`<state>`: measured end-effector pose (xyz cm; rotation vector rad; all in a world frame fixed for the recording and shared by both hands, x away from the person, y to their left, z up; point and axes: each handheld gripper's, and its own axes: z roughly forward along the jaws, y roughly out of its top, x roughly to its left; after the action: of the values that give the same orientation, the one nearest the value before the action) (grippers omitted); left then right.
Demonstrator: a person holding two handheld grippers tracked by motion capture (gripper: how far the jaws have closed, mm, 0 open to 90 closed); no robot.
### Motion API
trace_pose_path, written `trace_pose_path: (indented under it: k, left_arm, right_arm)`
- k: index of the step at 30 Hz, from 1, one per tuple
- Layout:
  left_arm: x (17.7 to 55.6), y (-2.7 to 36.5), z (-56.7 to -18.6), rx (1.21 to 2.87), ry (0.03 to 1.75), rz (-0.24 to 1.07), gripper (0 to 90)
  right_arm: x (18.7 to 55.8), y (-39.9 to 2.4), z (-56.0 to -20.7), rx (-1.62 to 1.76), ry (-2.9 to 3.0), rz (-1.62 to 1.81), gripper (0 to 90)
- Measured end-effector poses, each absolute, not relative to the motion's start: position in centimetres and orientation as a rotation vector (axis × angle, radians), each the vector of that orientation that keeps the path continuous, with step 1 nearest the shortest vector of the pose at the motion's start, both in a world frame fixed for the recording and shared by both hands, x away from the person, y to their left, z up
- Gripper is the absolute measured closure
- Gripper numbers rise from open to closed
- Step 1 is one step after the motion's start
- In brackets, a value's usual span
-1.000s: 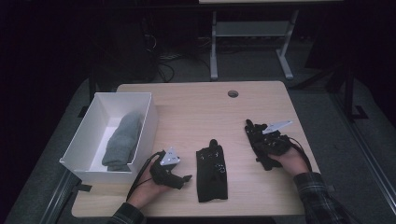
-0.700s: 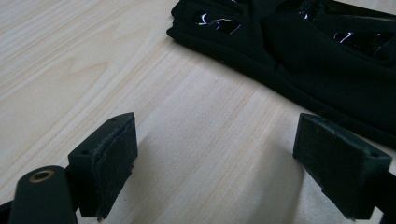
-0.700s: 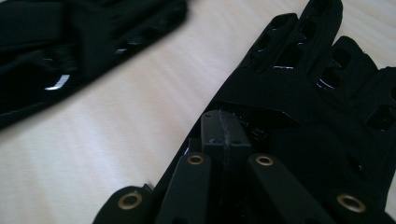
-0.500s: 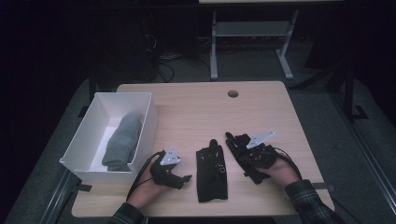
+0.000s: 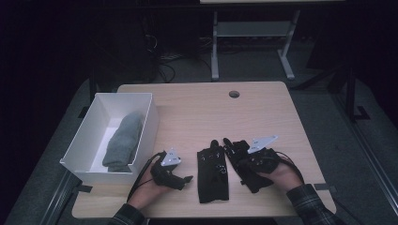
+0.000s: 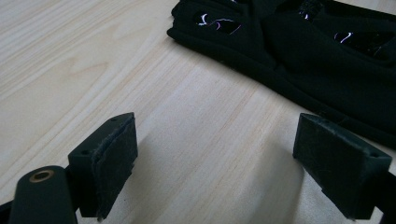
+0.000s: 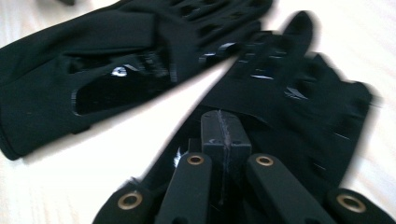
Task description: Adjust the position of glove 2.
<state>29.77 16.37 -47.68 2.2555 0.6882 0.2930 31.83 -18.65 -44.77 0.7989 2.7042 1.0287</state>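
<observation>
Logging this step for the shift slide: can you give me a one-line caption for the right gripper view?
Right gripper, jaws shut on a black glove, beside a second black glove on the wooden table.

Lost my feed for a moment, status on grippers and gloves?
Left gripper open, empty, on the table. Right gripper shut on right glove, beside the left glove. White box with grey cloth far left, nothing blocking.

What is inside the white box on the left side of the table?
Inside the white box lies one grey folded cloth, perhaps a sock or towel, lengthwise along the bottom. Beside it, bare white floor shows. Anything under the cloth is covered, and the near wall hides the closest strip of the bottom.
</observation>
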Motion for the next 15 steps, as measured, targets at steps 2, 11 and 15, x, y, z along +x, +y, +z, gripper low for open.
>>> trace_pose_path:
  k: [2,11,15]
  left_arm:
    - [29.8,16.4,-47.7,2.257,0.688,0.293,13.3]
    - [29.8,16.4,-47.7,2.253,0.690,0.292,13.3]
    - [29.8,16.4,-47.7,2.256,0.691,0.291,13.3]
  right_arm:
    - [31.9,-19.2,-44.6,0.813,2.687,1.032,90.0]
    - [31.5,-24.8,-45.5,0.978,2.639,1.004,90.0]
    - [30.9,-24.6,-45.8,0.939,2.675,1.020,90.0]
